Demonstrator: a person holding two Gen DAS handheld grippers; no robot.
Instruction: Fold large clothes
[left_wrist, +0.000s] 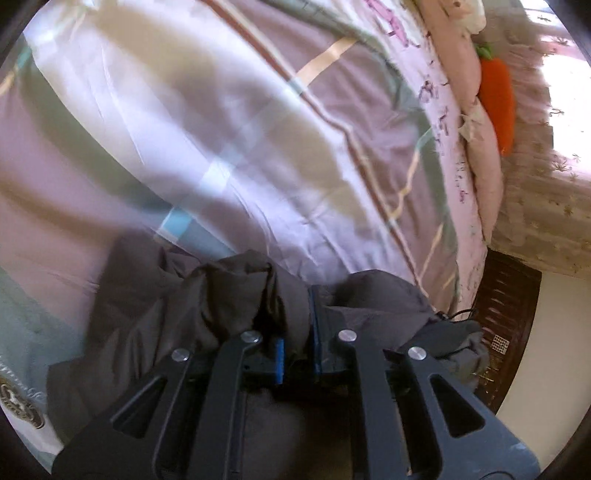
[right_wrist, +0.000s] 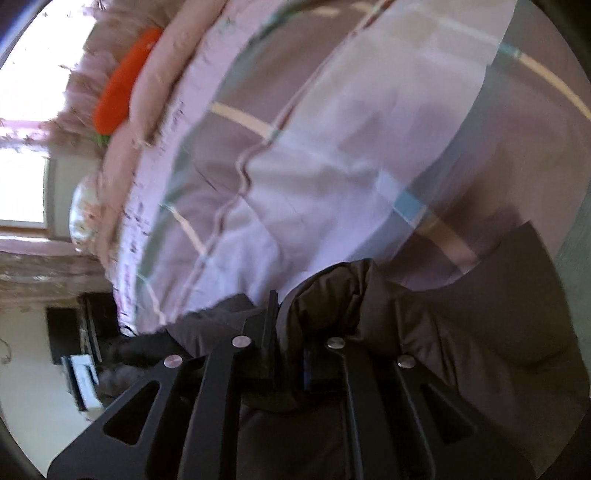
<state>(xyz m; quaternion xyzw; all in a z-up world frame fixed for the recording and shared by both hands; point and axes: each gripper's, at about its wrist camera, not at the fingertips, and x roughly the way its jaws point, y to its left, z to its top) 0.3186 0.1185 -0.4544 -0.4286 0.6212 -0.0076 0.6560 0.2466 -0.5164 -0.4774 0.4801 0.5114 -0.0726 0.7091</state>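
Observation:
A dark grey garment (left_wrist: 155, 295) hangs bunched over a bed with a pastel checked cover (left_wrist: 221, 129). My left gripper (left_wrist: 297, 332) is shut on a fold of the garment pinched between its blue pads (left_wrist: 279, 360). In the right wrist view my right gripper (right_wrist: 286, 343) is shut on another bunched fold of the same garment (right_wrist: 461, 332), which spreads to the right below the bed cover (right_wrist: 332, 147). Both views are tilted and blurred.
A pink quilt edge (left_wrist: 476, 122) and an orange carrot plush (left_wrist: 498, 99) lie at the far side of the bed; the plush also shows in the right wrist view (right_wrist: 122, 88). A dark wooden cabinet (left_wrist: 506, 314) stands beside the bed. Bright curtained window (right_wrist: 22, 110) behind.

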